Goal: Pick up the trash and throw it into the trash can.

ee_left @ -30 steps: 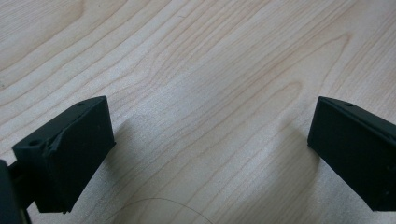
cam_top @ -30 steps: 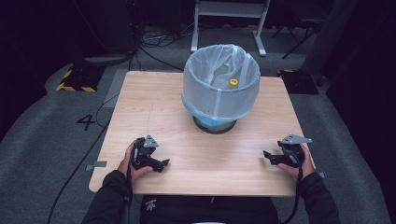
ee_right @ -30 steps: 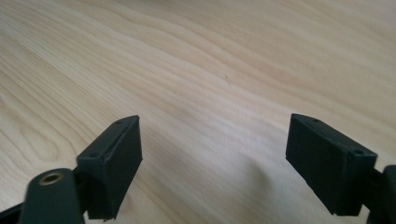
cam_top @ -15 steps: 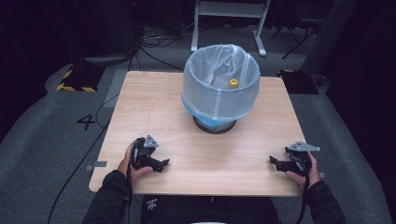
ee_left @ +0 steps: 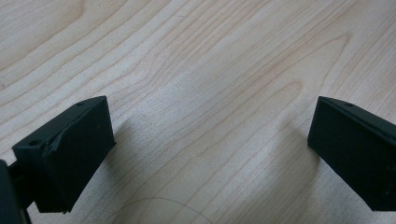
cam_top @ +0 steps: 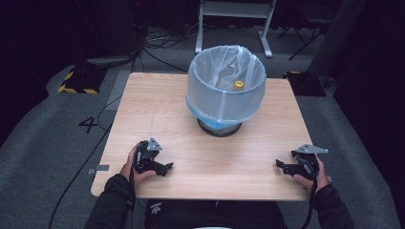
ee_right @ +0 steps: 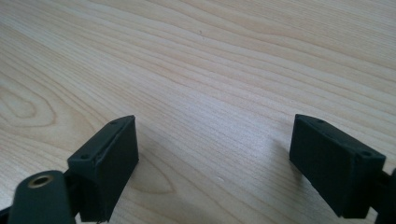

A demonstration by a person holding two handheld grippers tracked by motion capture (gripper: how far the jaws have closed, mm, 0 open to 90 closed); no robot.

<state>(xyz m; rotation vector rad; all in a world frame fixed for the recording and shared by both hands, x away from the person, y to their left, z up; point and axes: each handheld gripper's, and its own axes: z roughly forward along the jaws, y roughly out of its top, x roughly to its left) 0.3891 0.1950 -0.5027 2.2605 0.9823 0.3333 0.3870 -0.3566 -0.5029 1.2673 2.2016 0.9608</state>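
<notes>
A wooden table (cam_top: 157, 109) is set on a grey carpet (cam_top: 43, 143), on which a black "4" (cam_top: 89, 125) is marked to the left of the table. A yellow-and-black striped block (cam_top: 76, 82) is seen on the floor at the far left, and a black block (cam_top: 303, 81) at the far right. A white frame (cam_top: 234, 19) is placed beyond the table, with cables (cam_top: 162, 40) spread on the floor to its left. A grey tape strip (cam_top: 98, 169) is stuck near the table's near left corner.

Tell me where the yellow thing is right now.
In the high view the small yellow thing lies inside the lined bin, toward its far right side, at the middle of the table's far half.
</notes>
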